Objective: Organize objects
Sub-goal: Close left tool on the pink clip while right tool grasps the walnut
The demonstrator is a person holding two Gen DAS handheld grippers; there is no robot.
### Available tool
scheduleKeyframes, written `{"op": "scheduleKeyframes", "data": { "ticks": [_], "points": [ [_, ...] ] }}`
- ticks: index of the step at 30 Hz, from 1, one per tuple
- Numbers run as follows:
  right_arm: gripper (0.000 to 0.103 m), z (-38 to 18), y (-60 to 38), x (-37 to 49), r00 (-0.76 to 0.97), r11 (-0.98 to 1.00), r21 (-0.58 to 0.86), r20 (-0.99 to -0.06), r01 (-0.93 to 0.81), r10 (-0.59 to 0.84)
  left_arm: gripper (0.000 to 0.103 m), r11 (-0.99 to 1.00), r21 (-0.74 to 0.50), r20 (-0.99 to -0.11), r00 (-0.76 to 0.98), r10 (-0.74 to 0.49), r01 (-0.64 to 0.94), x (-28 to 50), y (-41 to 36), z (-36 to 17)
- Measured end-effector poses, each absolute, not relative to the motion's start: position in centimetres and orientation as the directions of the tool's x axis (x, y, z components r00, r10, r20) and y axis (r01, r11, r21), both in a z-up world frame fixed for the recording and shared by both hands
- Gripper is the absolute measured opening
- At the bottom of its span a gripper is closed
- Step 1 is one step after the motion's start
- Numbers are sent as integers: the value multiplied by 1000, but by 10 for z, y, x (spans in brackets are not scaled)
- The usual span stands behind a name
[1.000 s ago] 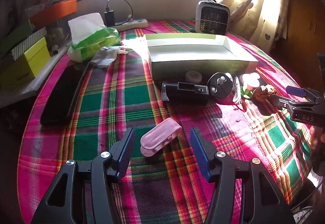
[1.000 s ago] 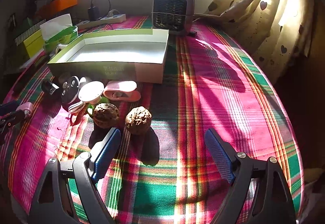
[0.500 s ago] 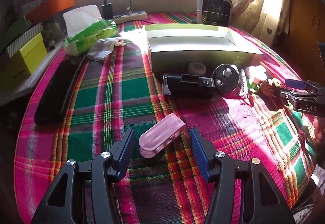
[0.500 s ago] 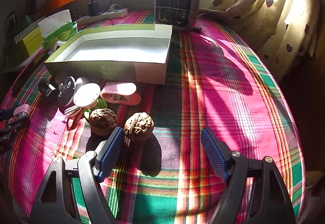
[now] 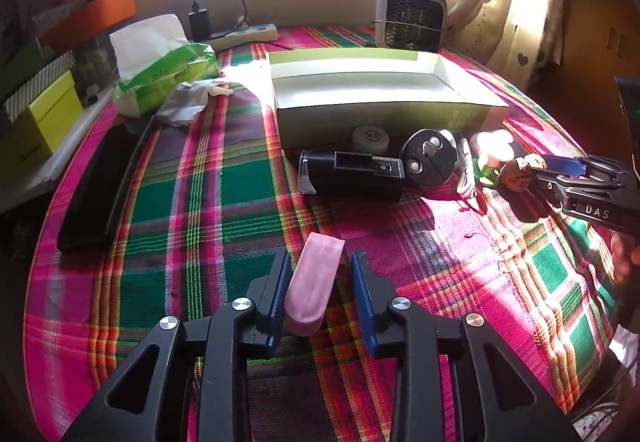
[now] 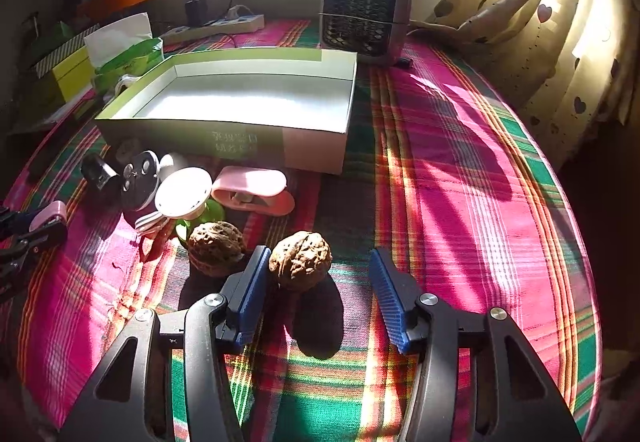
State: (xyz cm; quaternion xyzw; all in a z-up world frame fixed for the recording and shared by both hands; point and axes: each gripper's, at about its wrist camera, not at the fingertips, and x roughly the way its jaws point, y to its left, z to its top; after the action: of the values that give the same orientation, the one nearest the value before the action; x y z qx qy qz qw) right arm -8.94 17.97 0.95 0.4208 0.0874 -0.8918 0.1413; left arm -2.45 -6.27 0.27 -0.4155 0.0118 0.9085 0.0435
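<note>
Risks, largest thing first. The open box stands at the back of the table, empty and just behind the clutter; a carried item swung low could catch its near wall.

Left claw is narrowed around the pink case: left pad touching, a slim gap at the right pad. The smooth rounded shell may twist or squirt forward as the pads close.

Right claw is wide, straddling the near walnut, which lies against the left pad. It may roll off that pad or bump the second walnut just beside it.

Count: one box, two pink cases (second by the box), two walnuts.
</note>
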Motion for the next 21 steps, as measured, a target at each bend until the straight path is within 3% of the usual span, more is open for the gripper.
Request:
{"op": "scheduleKeyframes", "data": {
  "ticks": [8, 21],
  "points": [
    [33, 10, 177, -89, -605, -939, -33, -773, 343, -194, 16, -995, -24, -756, -650, 81, -97, -25, -60, 3],
    [32, 10, 177, -86, -603, -939, -19, -771, 343, -205, 15, -994, -48, -755, -648, 99, -96, -25, -58, 4]
  ]
}}
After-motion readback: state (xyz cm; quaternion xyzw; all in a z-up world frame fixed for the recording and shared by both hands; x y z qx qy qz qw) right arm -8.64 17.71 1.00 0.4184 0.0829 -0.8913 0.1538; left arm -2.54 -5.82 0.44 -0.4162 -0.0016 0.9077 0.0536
